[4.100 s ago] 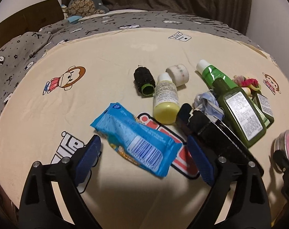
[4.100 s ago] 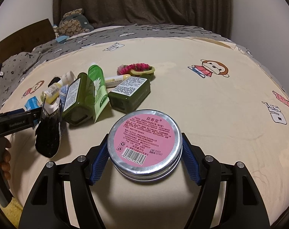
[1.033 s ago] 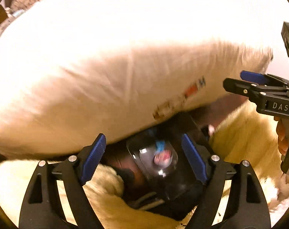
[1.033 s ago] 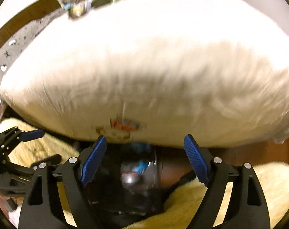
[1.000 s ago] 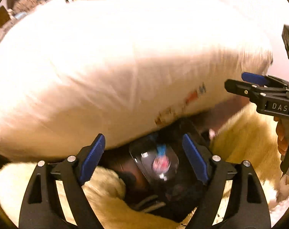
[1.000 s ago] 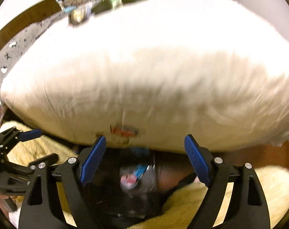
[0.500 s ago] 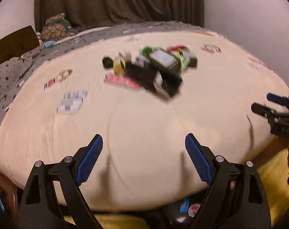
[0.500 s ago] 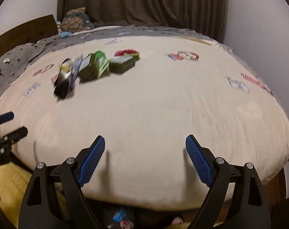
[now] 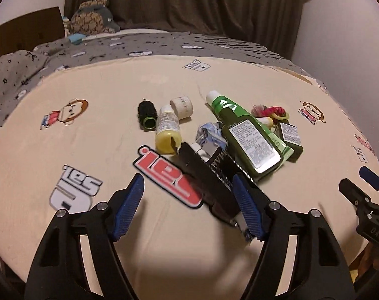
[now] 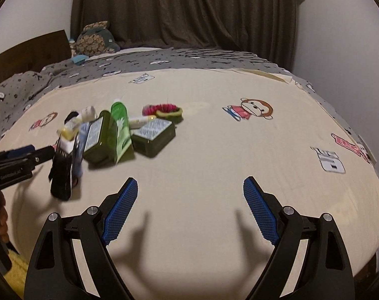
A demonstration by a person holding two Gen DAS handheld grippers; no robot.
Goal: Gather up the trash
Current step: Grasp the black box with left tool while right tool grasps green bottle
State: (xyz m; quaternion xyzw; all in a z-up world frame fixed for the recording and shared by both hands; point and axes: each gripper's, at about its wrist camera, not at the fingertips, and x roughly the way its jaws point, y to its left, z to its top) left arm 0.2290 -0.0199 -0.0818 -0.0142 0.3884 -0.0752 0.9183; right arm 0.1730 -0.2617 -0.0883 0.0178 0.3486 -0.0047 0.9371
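left gripper (image 9: 188, 206): jaws closing, nothing gripped, its right pad just beside the black packet (image 9: 209, 182) | heap: roller (image 9: 147, 116), yellow bottle (image 9: 167, 131), green bottles (image 9: 249, 141) on the cream sheet (image 9: 114, 100) | right gripper (image 10: 189, 210): wide apart, empty, over bare sheet

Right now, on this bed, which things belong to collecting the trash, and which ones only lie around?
Likely for the job:
- black packet
- crumpled blue-white wrapper
- yellow bottle
- green tube
- dark green bottle
- left gripper, jaws closing, nothing between them

Just lying about:
- plush toy
- grey quilt
- curtain
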